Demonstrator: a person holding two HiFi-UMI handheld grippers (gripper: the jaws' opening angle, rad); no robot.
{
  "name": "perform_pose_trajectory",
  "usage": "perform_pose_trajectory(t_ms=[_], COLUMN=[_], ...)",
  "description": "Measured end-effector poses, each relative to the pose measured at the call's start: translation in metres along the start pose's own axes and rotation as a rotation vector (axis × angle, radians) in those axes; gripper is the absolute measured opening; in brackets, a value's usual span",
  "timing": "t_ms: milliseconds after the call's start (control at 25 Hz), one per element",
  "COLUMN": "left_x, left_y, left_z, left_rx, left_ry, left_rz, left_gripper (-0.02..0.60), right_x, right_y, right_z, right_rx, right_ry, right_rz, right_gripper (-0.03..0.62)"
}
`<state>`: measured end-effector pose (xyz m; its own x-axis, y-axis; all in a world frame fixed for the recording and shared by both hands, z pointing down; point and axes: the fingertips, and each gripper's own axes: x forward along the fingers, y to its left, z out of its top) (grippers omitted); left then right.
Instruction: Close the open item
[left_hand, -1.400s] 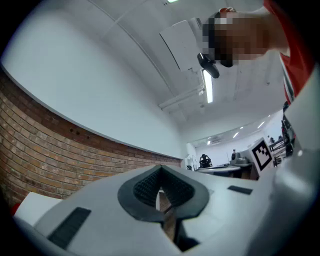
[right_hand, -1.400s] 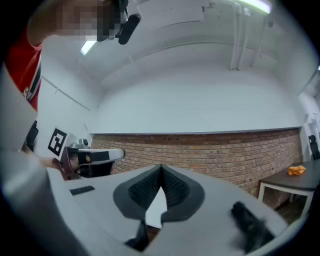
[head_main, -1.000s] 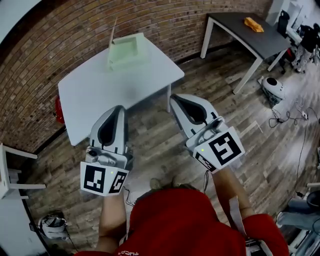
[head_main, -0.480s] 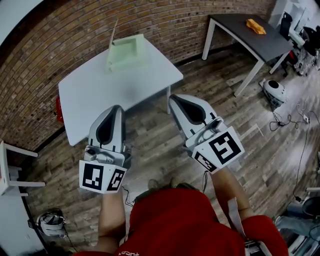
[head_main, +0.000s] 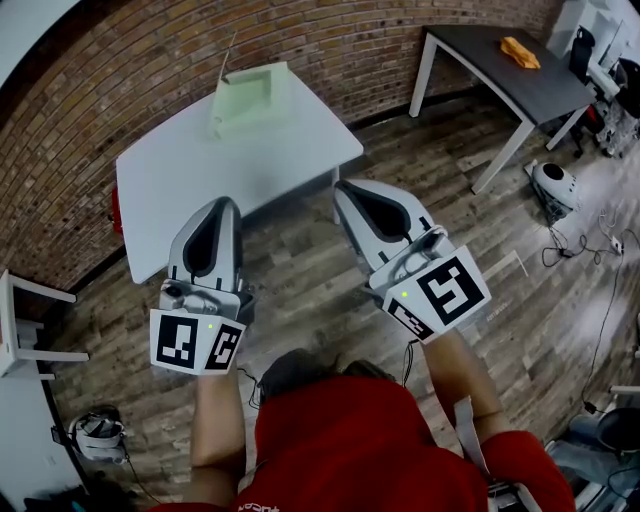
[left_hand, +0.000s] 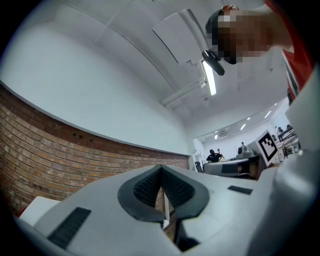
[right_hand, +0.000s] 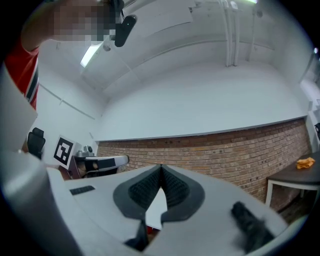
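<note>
An open green box sits on the white table.

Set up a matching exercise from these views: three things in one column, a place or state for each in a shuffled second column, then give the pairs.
Things:
1. green box
2. orange object
3. left gripper

Places or states:
A. lies on the dark table
B. jaws shut, nothing held
C. lid up, on the white table

Pairs: 1-C, 2-A, 3-B
</note>
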<state>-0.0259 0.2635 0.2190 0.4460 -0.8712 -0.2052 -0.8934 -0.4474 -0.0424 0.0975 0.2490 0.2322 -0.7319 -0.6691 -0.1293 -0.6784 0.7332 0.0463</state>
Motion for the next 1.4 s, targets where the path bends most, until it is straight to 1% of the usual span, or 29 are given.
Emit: perform_pose_trajectory(t_ms=[320,640,1080,1400], left_x=[0.008,0.038,0.102,0.145], left_y=[0.017,0.049,0.12,0.187], left_z=[-0.007,-0.021,-0.04,-0.058], left_rx=[-0.004,-0.005,0.01,0.012], left_ry=[0.004,0.0,0.008,0.032], left_rz=[0.036,0.051,0.036,0.015], left_gripper=[0.012,0.012,0.012,0.012], right_x=[0.013,0.051,0.133,0.208], right_y=[-0.007,-0.03,-0.067,-0.09], right_z=[-0.008,-0.018,-0.029,-0.043], right_rx=[-0.004,-0.018,-0.034,-0.029], right_ry=[0.024,0.042,0.056,0.077], right_rz=[0.02,0.027,0.01,-0.02], right_gripper=[0.031,0.031,0.031,0.031])
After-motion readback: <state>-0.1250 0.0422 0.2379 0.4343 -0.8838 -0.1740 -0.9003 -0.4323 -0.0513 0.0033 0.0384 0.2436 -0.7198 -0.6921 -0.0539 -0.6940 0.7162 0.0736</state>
